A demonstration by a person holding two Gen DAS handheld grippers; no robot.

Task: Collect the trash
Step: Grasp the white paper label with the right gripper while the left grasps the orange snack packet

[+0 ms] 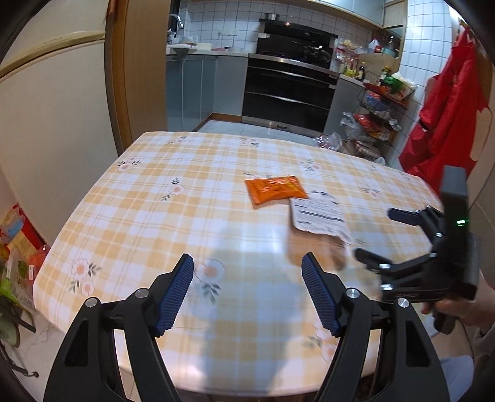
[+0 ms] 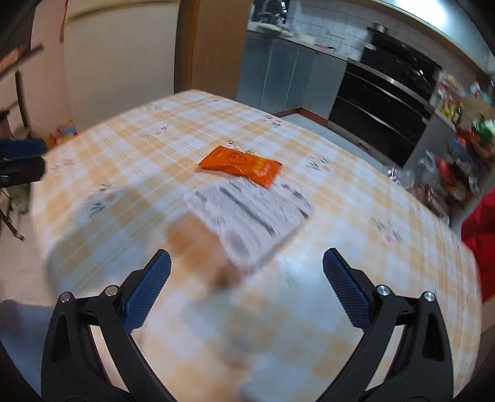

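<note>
Above table (image 1: 148,198), both hand-held grippers angled down, agape

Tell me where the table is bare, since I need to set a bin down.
The checked yellow-and-white tablecloth lies bare from the orange foil packet to the edge by the cream wall, and along the near edge between both open grippers. It is crowded right of centre, where the packet meets the white printed torn wrapper.

White-tiled kitchen (image 1: 216,18), seemingly black oven (image 1: 287,92)
</note>
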